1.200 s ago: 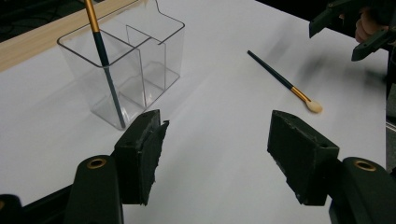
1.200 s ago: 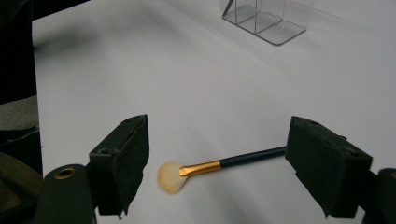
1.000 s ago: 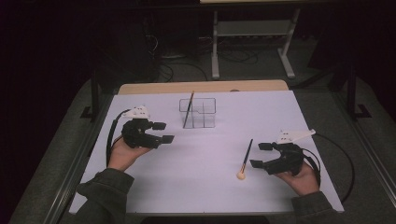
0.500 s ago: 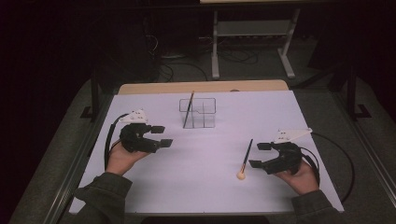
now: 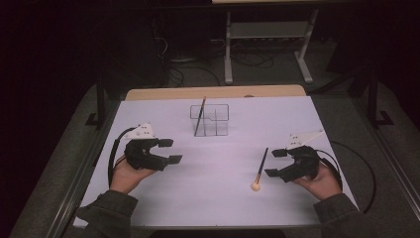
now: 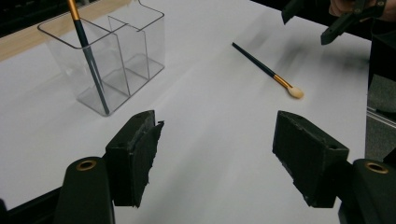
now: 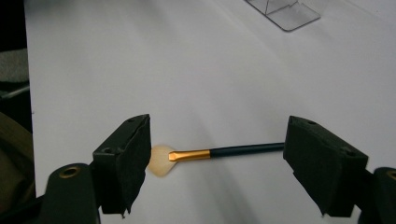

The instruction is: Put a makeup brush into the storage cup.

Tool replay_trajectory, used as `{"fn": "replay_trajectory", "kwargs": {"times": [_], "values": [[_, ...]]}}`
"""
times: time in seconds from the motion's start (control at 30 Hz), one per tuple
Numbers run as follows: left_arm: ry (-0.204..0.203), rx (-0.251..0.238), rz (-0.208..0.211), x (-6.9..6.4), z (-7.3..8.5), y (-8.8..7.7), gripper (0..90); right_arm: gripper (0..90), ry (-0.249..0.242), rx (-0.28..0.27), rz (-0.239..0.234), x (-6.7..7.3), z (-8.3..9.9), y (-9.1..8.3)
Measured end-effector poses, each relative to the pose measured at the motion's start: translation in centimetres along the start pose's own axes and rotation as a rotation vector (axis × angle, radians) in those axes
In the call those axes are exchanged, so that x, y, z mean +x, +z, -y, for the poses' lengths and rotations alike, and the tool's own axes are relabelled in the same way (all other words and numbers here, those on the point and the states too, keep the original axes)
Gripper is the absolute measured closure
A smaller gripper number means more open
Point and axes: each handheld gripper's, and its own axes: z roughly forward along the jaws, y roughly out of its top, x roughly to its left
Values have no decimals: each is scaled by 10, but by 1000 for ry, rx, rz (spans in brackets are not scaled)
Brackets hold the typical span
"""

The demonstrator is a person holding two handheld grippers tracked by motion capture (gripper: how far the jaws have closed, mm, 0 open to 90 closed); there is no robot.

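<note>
The white worktop [image 5: 218, 198] carries all items, with a strip of bare wood showing along its far edge. A clear divided organiser [image 5: 210, 120] stands upright near the far centre; one dark-handled brush [image 5: 200, 115] leans inside its left compartment, its tip on the floor of that compartment.

The left claw [image 5: 168, 151], held in the person's left hand, hovers over the left part of the worktop, well apart from the organiser. Its jaws stand wide and have just been opening further; nothing lies between them.

The right claw [image 5: 275, 162], held in the right hand, sits low over the right part of the worktop. Its jaws are wide apart and grip nothing.

A second makeup brush [image 7: 219, 152] lies flat on the worktop just beside the right claw. In the right gripper view it lies crosswise beyond the jaw tips, its cream head [image 7: 159, 160] near the left jaw and the handle end near the right jaw. Whether the pads touch it cannot be told.
</note>
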Motion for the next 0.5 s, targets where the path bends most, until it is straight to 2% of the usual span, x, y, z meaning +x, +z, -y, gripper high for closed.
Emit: {"fn": "replay_trajectory", "kwargs": {"times": [0.2, 0.27, 0.5], "values": [[-6, -9, -10, -6, 9, -5, 279, 238, -53, 48, -9, -3, -16, 2], [-1, -7, -16, -7, 12, -7, 277, 241, -85, 74, -10, -5, -22, 4], [-1, -3, -26, -12, 22, -9, 270, 257, -177, 111, -47, -11, -39, 11]]}}
